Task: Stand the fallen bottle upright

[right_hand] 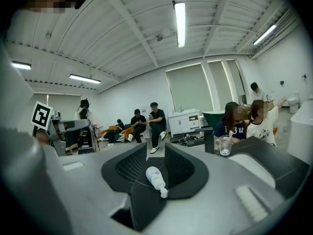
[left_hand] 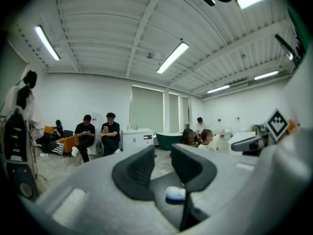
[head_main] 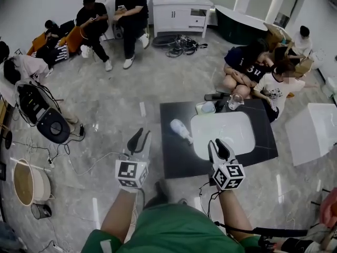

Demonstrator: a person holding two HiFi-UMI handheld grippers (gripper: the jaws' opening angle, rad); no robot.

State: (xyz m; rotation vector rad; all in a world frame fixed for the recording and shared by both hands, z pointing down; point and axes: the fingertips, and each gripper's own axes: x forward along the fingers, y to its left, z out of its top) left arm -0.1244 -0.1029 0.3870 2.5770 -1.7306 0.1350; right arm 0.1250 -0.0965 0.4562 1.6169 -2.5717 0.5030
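A white bottle (head_main: pixel 180 129) lies on its side on the black table (head_main: pixel 174 159), near the left rim of a white basin (head_main: pixel 222 133). My left gripper (head_main: pixel 141 137) hovers left of the table's near-left corner, jaws apart with nothing between them. In the left gripper view the bottle (left_hand: pixel 176 194) shows low between the fingers of the left gripper (left_hand: pixel 164 158), still ahead of them. My right gripper (head_main: pixel 217 144) hangs over the basin's near edge, right of the bottle. In the right gripper view the bottle (right_hand: pixel 154 176) lies beyond the parted, empty jaws of the right gripper (right_hand: pixel 155 158).
A clear glass (head_main: pixel 235 101) and a dark faucet (head_main: pixel 216 96) stand at the table's far edge. Two people sit on the floor just behind the table. A white box (head_main: pixel 313 130) stands at the right. Cables, a bucket (head_main: pixel 29 182) and equipment lie at the left.
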